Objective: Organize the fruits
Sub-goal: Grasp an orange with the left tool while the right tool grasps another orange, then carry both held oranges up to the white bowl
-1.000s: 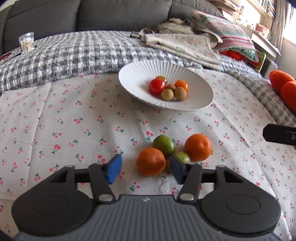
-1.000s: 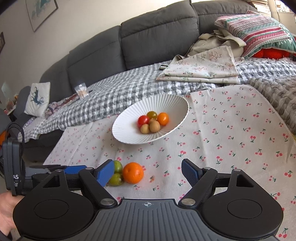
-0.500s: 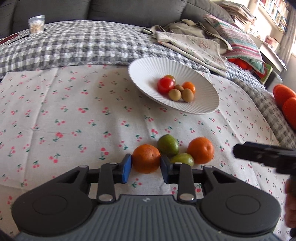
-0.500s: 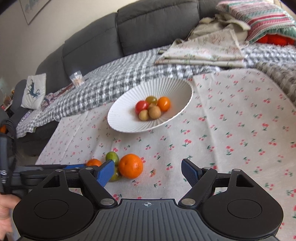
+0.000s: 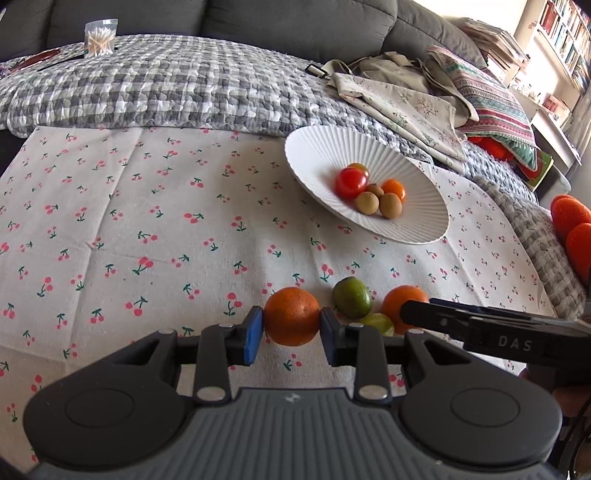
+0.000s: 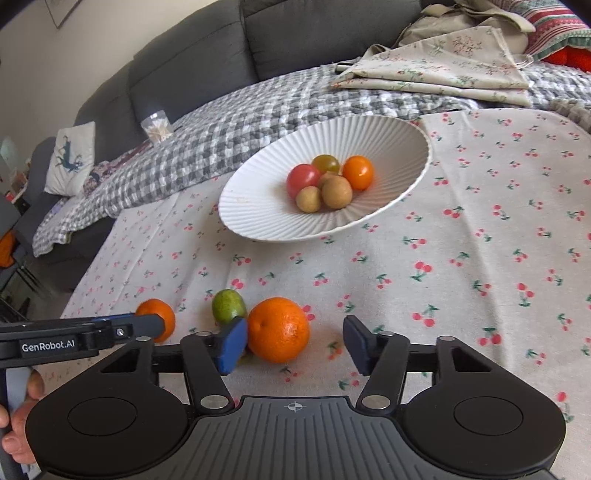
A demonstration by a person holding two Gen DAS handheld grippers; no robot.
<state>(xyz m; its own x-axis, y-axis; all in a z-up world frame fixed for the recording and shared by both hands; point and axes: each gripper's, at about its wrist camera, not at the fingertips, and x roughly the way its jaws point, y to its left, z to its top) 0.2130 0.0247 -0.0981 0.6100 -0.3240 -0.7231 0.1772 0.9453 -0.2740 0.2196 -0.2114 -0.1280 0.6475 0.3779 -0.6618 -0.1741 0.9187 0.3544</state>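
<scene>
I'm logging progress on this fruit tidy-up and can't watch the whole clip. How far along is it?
Partly done. Six small fruits already sit in the white bowl. In hand: the left gripper is clamped on one orange; the right gripper has just been closing around the other orange, its right pad not yet touching. Left: both oranges and two green fruits remain on the cloth.

Grey sofa [image 6: 207,55], probably sunlit bookshelves [image 5: 565,33]

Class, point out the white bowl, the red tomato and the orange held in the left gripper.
White bowl [image 6: 255,206]: right wrist view, bare ribbed inner wall.
Red tomato [image 5: 350,181]: left wrist view, its middle.
Orange [image 5: 291,316]: left wrist view, its front.
</scene>
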